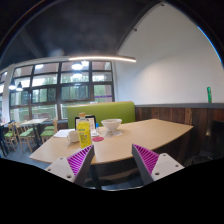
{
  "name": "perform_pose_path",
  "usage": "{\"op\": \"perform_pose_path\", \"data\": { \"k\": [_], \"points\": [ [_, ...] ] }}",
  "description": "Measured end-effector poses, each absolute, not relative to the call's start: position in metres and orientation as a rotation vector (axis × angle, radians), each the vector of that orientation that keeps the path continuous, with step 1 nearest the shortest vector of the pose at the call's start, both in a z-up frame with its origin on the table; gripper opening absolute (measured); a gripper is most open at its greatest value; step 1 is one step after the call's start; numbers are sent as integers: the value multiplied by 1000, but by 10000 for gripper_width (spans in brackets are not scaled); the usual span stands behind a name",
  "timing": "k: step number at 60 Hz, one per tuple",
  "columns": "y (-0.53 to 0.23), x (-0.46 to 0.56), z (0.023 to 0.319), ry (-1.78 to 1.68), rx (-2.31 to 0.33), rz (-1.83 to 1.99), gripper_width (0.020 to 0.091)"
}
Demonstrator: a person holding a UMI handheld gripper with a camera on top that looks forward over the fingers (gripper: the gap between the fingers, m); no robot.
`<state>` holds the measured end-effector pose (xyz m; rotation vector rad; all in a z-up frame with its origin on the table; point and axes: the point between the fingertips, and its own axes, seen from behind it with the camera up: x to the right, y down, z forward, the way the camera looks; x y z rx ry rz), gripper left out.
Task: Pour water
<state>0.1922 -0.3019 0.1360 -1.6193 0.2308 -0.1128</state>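
From where the gripper [113, 160] hangs, its two fingers stand wide apart with nothing between them, the magenta pads [80, 158] bare and facing each other over the near edge of a light wooden table [140, 138].

Just beyond the left finger sits a small pale vessel [72, 137], a cup or low bowl by the look of it. A little further on stands a yellow carton [84, 131], upright, with something dark standing right behind it that I can't identify. To its right, a bit apart, rests a white bowl [111, 125].

If the water is in that carton, I would guess it handles fairly light, with soft walls that give under a hard squeeze, so a grip across the middle of its body, firm but not crushing, seems safest; the top would tip too easily. It looks tall and narrow, bright yellow with some print on the face too small to read.

Behind the table runs a green bench seat [118, 109], then a wall of large windows [60, 85], with more tables and chairs off to the left.
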Motion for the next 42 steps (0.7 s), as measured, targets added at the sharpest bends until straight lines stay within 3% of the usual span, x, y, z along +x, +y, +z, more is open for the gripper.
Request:
{"op": "perform_pose_path", "data": {
  "k": [20, 26, 42],
  "points": [
    [-269, 177, 121, 178, -1623, -155, 822],
    [-239, 159, 123, 112, -1598, -148, 816],
    [-116, 105, 95, 48, -1631, -111, 801]
  ]
}}
